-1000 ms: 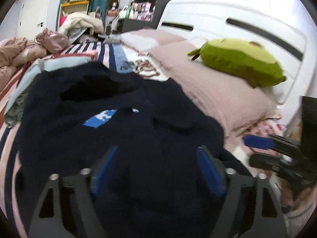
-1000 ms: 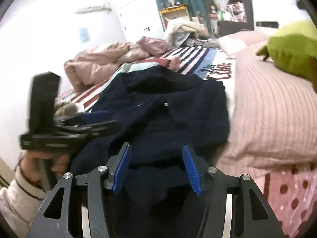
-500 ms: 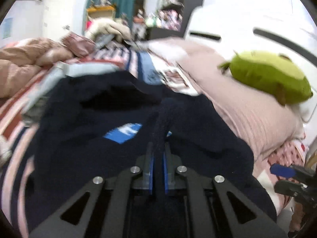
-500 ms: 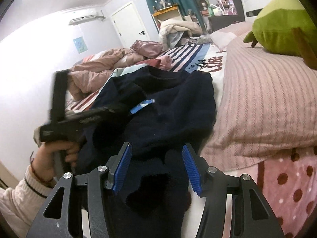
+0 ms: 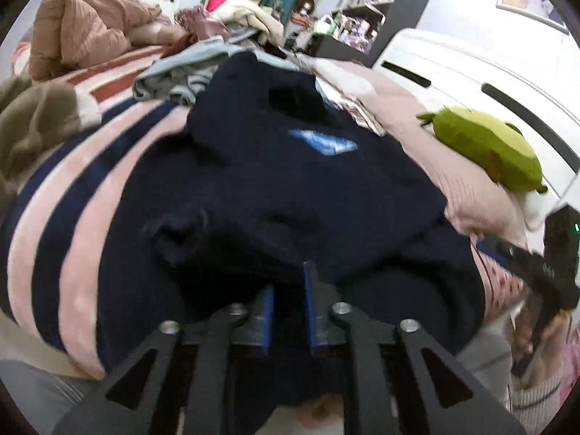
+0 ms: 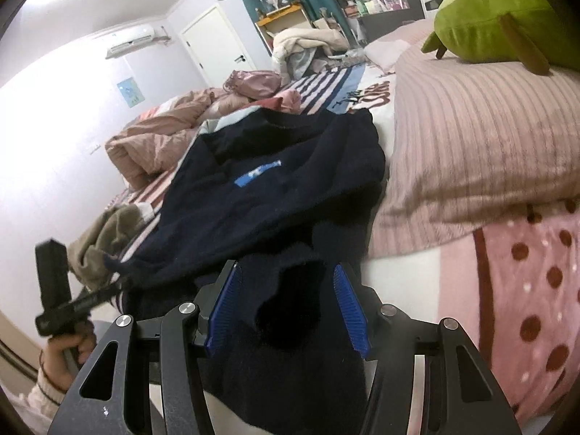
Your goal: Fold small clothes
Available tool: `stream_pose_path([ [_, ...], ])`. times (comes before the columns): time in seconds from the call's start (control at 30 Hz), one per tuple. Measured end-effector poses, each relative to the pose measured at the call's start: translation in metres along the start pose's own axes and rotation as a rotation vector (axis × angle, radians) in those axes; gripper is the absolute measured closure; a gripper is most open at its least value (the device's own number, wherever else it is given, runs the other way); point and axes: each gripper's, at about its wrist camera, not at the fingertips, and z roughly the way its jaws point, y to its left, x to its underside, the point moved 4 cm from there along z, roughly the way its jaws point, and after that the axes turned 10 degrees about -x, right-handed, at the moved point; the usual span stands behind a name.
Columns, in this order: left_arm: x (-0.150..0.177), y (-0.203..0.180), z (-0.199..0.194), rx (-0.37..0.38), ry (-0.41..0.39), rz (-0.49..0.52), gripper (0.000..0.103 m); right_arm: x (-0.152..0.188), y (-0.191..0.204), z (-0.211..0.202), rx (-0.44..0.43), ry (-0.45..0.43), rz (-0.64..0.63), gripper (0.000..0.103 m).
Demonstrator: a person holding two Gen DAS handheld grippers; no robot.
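A navy sweater point(image 5: 290, 188) with a blue label point(image 5: 322, 143) lies spread on the striped bed, its near edge hanging over the bedside. My left gripper point(image 5: 288, 282) is at the sweater's near left edge. Its jaws are opening, a narrow gap apart, and a fold of navy cloth still runs between the pads. In the right wrist view the same sweater point(image 6: 272, 195) stretches toward the left gripper point(image 6: 116, 284) at the lower left. My right gripper point(image 6: 286, 279) is shut on a bunched navy sleeve that fills the space between its pads and hangs below them.
A pink ribbed pillow point(image 6: 471, 137) with a green plush toy point(image 6: 500, 18) borders the sweater on the right, below a white headboard point(image 5: 471, 69). An olive garment point(image 5: 32, 123) and grey-blue clothes point(image 5: 177, 76) lie left and beyond. A crumpled pink quilt point(image 5: 83, 32) fills the far left.
The left gripper closed on a fold of the sweater, swept it leftward toward the bed's near edge, and its pads have now parted slightly. The right gripper sank a little and rolled, still holding the sleeve.
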Motion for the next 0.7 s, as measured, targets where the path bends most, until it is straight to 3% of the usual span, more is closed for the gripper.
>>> stream_pose_path([
  [0.03,0.002,0.001,-0.004,0.008,0.002,0.017,0.061,0.001,0.000,0.000,0.003,0.008,-0.002,0.054],
  [0.13,-0.001,0.013,-0.023,0.055,-0.016,0.035,0.041,0.006,0.000,-0.003,0.011,0.045,-0.001,0.052],
  [0.17,-0.006,0.020,-0.030,0.059,-0.027,0.040,0.037,0.007,0.000,-0.003,0.007,0.055,0.002,0.047],
  [0.23,-0.015,0.027,-0.035,0.049,-0.035,0.066,0.016,0.011,-0.003,-0.006,-0.018,0.092,0.013,0.040],
  [0.3,-0.024,0.040,-0.035,0.060,-0.021,0.088,0.015,0.015,-0.008,-0.007,-0.049,0.140,0.024,0.034],
  [0.5,-0.044,0.061,0.005,0.098,0.075,0.152,0.015,0.027,-0.034,0.003,-0.109,0.290,0.052,0.033],
  [0.57,-0.046,0.067,0.022,0.103,0.110,0.143,0.015,0.027,-0.034,0.006,-0.136,0.301,0.042,0.030],
  [0.7,-0.049,0.064,0.043,0.202,0.154,0.111,0.015,0.026,-0.035,0.019,-0.237,0.325,0.064,0.030],
])
